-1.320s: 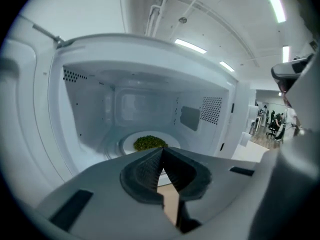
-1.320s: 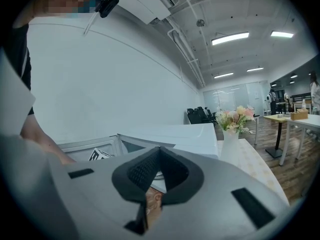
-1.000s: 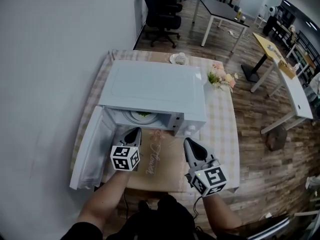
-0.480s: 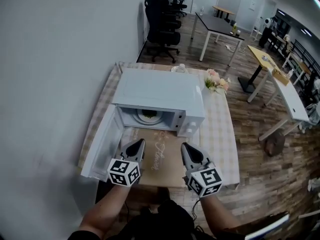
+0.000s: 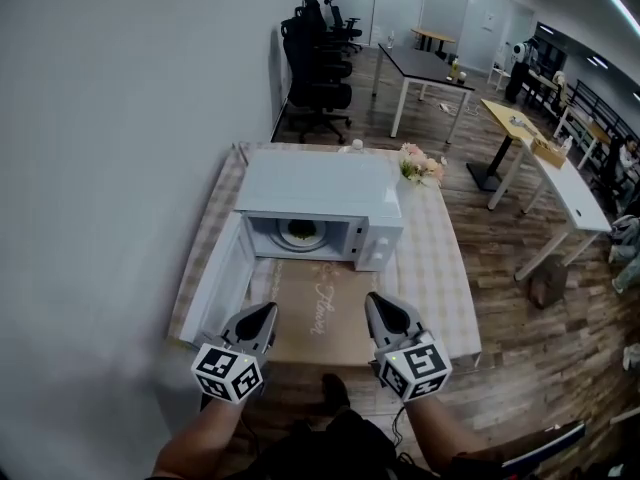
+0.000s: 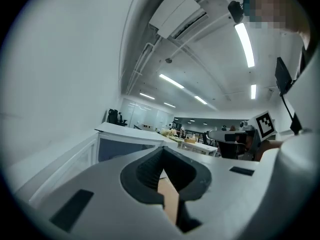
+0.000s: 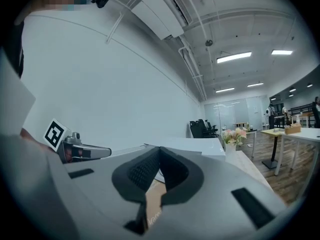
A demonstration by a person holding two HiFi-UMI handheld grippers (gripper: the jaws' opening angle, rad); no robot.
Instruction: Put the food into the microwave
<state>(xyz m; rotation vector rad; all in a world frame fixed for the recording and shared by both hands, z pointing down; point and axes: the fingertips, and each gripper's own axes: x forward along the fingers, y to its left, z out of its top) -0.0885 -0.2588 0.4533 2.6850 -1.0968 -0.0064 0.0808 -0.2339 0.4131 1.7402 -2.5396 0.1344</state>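
Note:
The white microwave (image 5: 318,193) stands on the table with its door (image 5: 215,288) swung wide open to the left. Inside it a plate of food (image 5: 300,233) lies on the turntable. My left gripper (image 5: 266,313) hangs over the table's near edge, well back from the door, jaws shut and empty. My right gripper (image 5: 378,303) is level with it to the right, also shut on nothing. In the left gripper view the closed jaws (image 6: 162,151) point toward the microwave (image 6: 130,144). The right gripper view shows its shut jaws (image 7: 160,154) and the microwave's top (image 7: 185,145).
A brown mat (image 5: 320,318) lies on the checked table (image 5: 440,268) in front of the microwave. A bunch of flowers (image 5: 420,166) stands at the table's far right corner. A white wall runs along the left. Desks and office chairs stand on the wooden floor behind.
Both grippers have pulled back from the microwave's opening toward the person and risen. The microwave now looks farther off; its door stays open and the plate stays inside.

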